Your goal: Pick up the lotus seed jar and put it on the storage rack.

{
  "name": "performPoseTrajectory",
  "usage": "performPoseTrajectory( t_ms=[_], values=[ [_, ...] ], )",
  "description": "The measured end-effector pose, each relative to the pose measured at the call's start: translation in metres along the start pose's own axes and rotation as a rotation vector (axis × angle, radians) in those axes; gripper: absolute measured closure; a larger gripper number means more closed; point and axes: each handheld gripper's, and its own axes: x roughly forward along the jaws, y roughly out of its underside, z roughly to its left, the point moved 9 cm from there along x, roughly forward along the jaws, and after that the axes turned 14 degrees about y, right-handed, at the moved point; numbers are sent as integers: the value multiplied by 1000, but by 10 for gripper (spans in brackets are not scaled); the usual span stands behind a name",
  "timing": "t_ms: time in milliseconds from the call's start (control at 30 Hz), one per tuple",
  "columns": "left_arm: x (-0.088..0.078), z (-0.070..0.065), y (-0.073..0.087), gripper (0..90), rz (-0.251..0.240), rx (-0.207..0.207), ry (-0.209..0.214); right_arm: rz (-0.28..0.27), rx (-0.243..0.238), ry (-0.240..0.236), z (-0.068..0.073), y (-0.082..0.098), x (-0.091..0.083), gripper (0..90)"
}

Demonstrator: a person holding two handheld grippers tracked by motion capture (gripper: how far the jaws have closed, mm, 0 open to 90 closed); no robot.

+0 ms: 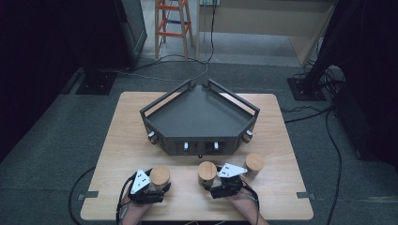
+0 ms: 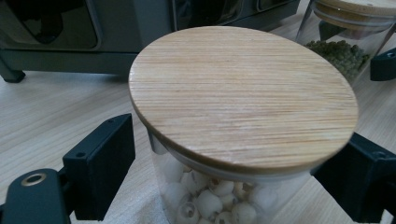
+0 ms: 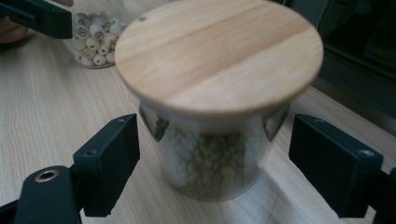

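Two hands low at the near edge of the table [image 1: 281, 197], a gripper in each, and each one has a jar lined up. The left gripper [image 1: 149, 187] sits around the jar of pale round seeds [image 2: 210, 200]; in the left gripper view the black jaws stand wide on either side of the glass, a sliver of gap at the left one, the right one tucked under the lid's edge so I can't tell if it touches. Not a squeeze yet, I'd say. Over on the other side the right gripper [image 1: 225, 185] straddles the jar of small green beans [image 3: 215, 161], jaws apart with clear daylight on both sides, nothing held.

Both jars stand upright near the front edge, left and centre, just ahead of the dark angular tray [image 1: 199, 117].

How will they handle? Glass walls, so stiff, slick and breakable; filled, so some weight to them. The bamboo lids [image 2: 243, 93] look only set on top, so I'd grip the glass body below the lid, square across the middle, and keep it level.

Count them: three wooden-lidded jars, the third [image 1: 255, 164] standing free at the right. One tray, four small white knobs on its front, two grippers
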Motion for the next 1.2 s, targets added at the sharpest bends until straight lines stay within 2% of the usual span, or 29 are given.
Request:
performPoseTrajectory(
  t_ms=[133,267,367,500,567,733,800,867,933,1000,1067,1200],
  values=[
    [1,-2,-1,113,12,16,-5,5,25,-10,-1,4,0,163],
    [1,-1,0,114,3,7,-5,-12,94,-61,-7,2,-2,116],
    [1,-1,0,114,2,7,-6,-7,105,-81,-10,1,-3,116],
    [1,-2,-1,113,12,15,-12,-16,79,-44,-6,-2,-6,116],
    [2,-2,-1,113,15,19,-13,-16,74,-64,-7,-2,-7,116],
    [2,-3,-1,114,16,17,-23,-21,32,-51,-5,-5,-9,116],
    [2,-3,-1,114,22,20,-31,-24,27,-61,-4,-5,-9,111],
    [3,-4,-2,113,27,24,-32,-17,-6,-52,-2,-4,-8,59],
    [4,-4,-2,114,34,33,-35,-7,-41,-44,0,-4,-6,52],
    [4,-5,-2,114,35,37,-33,-13,-41,-59,2,-2,-3,37],
    [5,-5,-2,114,38,44,-33,-4,-19,-62,3,-4,-1,28],
    [6,-7,-3,114,44,50,-34,14,-2,-43,3,-3,3,32]
  ],
)
